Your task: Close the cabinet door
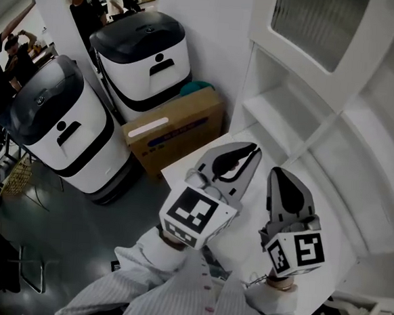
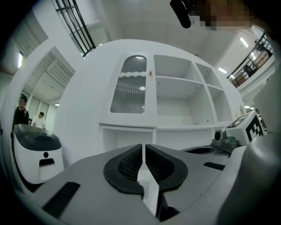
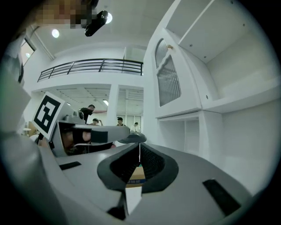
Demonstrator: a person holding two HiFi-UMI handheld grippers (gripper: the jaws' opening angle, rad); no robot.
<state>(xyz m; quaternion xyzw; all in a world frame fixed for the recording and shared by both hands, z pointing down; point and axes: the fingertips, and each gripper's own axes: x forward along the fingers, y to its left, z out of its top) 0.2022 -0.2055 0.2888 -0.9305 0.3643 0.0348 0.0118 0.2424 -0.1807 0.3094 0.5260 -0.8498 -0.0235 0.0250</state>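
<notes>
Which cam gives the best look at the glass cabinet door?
Left gripper view: the cabinet door faces the camera, with its whole arched pane visible. Head view crops the door at the top edge; right gripper view sees it at a steep slant.

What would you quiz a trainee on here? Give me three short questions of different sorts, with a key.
1. True or false: the left tool grips an object.
2. In the head view, what sits on the floor between the cabinet and the white machines? A) a cardboard box B) a red bucket C) a ladder
3. In the left gripper view, which compartment carries the ribbed-glass door?
Key: 1 false, its jaws stand nearly together with nothing between them; 2 A; 3 the upper left one.
</notes>
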